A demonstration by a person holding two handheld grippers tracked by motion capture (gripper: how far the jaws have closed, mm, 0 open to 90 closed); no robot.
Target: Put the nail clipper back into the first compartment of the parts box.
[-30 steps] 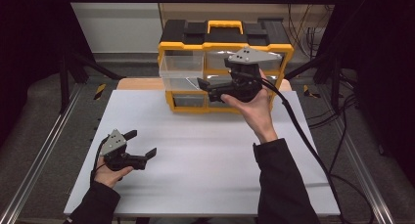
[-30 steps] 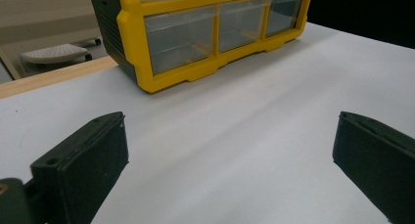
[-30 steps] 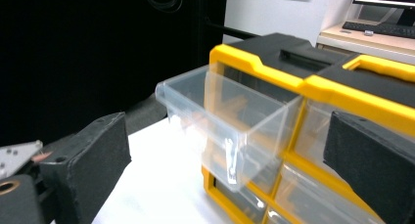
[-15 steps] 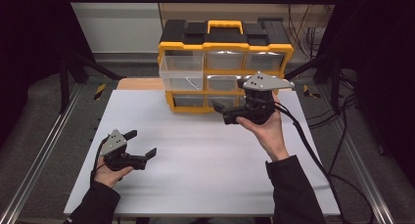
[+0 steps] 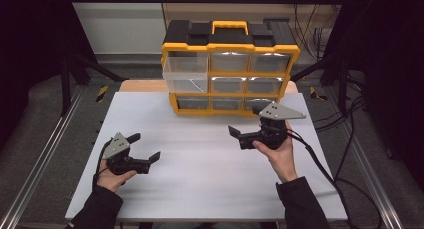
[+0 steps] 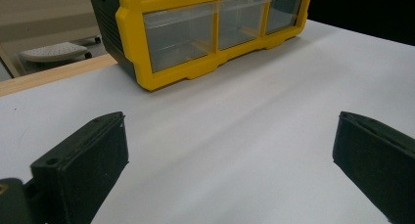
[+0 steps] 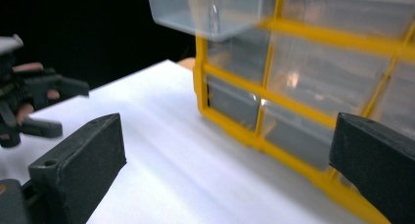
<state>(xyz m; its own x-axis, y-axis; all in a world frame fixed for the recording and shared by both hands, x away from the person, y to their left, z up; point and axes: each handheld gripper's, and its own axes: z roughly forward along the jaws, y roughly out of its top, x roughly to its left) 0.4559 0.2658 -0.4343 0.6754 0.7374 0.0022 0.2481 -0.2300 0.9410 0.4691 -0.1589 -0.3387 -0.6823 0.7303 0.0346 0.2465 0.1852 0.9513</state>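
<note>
A yellow and black drawer organiser [image 5: 230,59] stands at the back of the white table [image 5: 200,189]. Its clear upper-left drawer [image 5: 185,74] is pulled out and looks empty. My right gripper [image 5: 243,125] hovers open in front of the organiser's lower right, holding nothing. In the right gripper view its jaws [image 7: 225,155] stand wide apart, facing the organiser [image 7: 293,101] and the protruding drawer [image 7: 215,11]. My left gripper [image 5: 145,147] rests open near the table's front left, empty. In the left gripper view the jaws [image 6: 227,150] frame bare table, with the organiser [image 6: 195,33] beyond.
Metal frame rails [image 5: 45,154] run along both table sides, and cables [image 5: 345,154] trail off to the right. A wooden strip [image 5: 140,85] lies behind the table's back edge. The left gripper [image 7: 29,101] appears far off in the right gripper view.
My right gripper has drawn back from the organiser's front, moving toward the person and to the right. The left gripper has stayed still.
</note>
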